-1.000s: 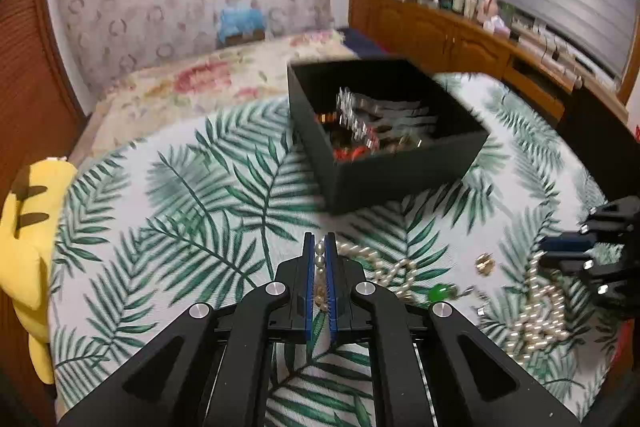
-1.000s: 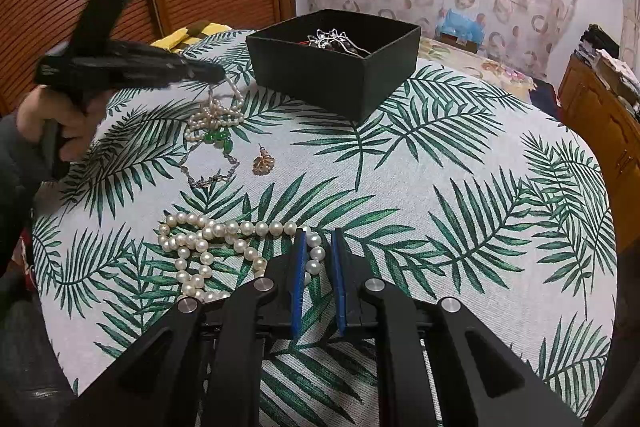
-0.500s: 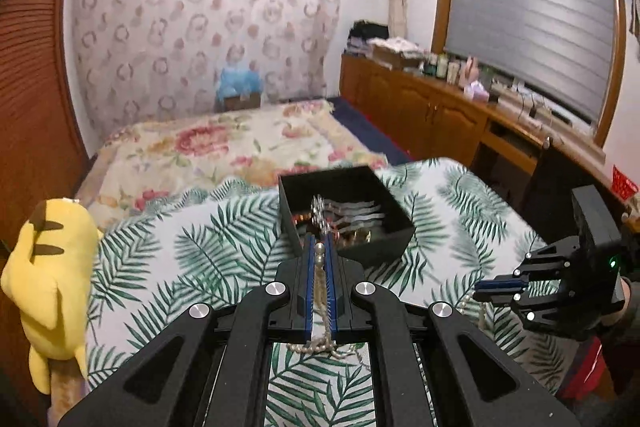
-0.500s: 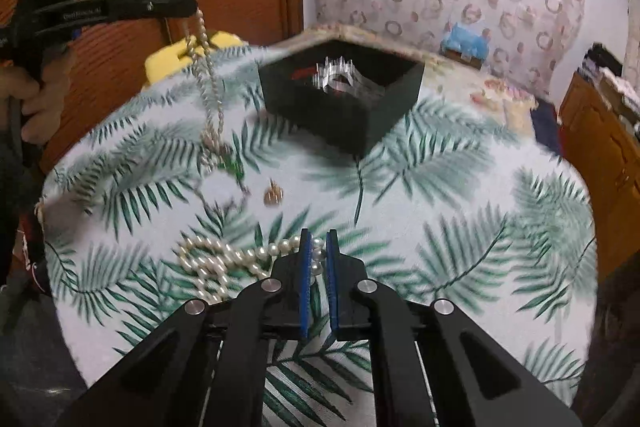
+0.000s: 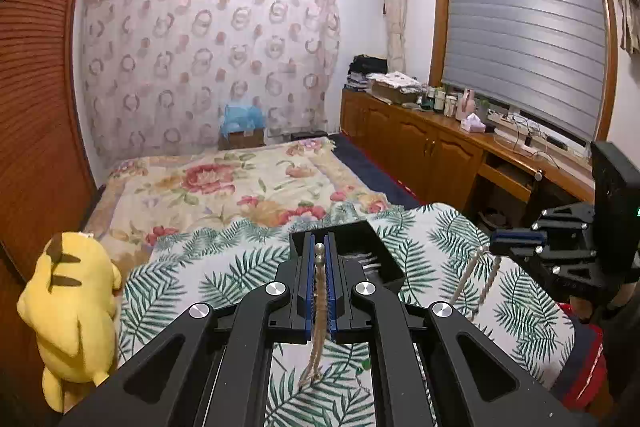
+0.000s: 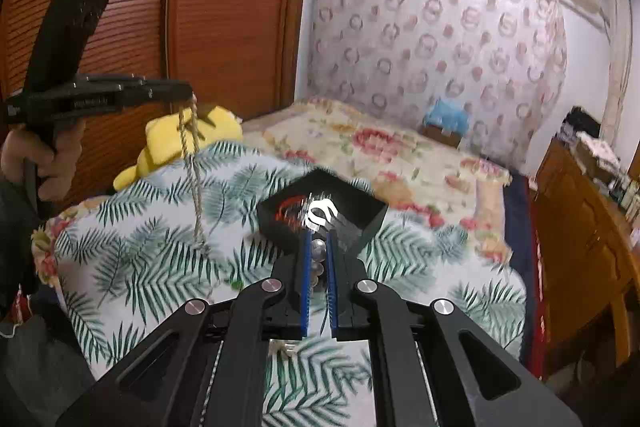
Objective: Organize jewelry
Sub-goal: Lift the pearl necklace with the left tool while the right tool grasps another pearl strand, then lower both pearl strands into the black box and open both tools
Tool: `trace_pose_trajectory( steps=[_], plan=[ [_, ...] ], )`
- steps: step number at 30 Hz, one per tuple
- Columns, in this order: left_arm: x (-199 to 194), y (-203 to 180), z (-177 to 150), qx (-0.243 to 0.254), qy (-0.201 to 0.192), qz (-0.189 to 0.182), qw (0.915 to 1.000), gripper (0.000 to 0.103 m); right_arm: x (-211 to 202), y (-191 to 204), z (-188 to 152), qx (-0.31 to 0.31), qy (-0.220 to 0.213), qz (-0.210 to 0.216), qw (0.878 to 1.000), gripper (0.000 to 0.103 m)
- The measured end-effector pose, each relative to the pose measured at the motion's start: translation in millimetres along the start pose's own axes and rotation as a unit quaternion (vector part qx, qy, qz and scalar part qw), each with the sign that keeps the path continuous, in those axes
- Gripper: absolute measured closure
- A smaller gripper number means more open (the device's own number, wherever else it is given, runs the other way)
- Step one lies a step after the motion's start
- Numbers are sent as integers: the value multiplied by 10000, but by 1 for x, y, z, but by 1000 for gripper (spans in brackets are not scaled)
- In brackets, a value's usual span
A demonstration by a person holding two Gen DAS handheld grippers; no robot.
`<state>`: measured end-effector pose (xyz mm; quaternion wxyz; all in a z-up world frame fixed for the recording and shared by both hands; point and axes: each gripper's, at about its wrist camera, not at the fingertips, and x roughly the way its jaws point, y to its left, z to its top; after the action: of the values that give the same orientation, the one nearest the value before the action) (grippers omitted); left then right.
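My left gripper (image 5: 319, 250) is shut on a small-bead pearl necklace (image 5: 317, 311) that hangs down from its jaws, high above the table; it also shows in the right wrist view (image 6: 191, 143), dangling from the left gripper (image 6: 185, 91). My right gripper (image 6: 318, 247) is shut on a large-bead pearl necklace (image 6: 318, 251), lifted above the table; its strands show in the left wrist view (image 5: 476, 277) below the right gripper (image 5: 494, 239). The open black jewelry box (image 6: 360, 223) holds silver and red pieces and sits ahead of both grippers (image 5: 380, 259).
The round table has a palm-leaf cloth (image 6: 160, 259). A yellow plush toy (image 5: 68, 303) sits at its left edge. A small green piece (image 5: 362, 367) lies on the cloth. A bed (image 5: 240, 187), a wooden cabinet (image 5: 440, 155) and a slatted wardrobe (image 6: 200, 7) surround the table.
Both grippers have risen well above the table, each lifting its pearl necklace off the cloth. The box now looks smaller and lower in both views.
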<state>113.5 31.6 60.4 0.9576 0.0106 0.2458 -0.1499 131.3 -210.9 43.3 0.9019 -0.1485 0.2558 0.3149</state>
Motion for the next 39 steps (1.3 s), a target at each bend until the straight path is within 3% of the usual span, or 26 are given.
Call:
trace_pose_trajectory(
  steps=[20,29,39],
  plan=[
    [33,-4,56,-31,-181,-122,9998,99,-5,-26,84,1,-846,-269,9961,95],
    [47,-9,74,-34,-290,-208,9994,99,9,-43,86,164,-840,-258,9960,95],
    [83,-13,65,-95,-57,-215,9997,99,13,-49,96,194,-937,-221,9952,95]
  ],
)
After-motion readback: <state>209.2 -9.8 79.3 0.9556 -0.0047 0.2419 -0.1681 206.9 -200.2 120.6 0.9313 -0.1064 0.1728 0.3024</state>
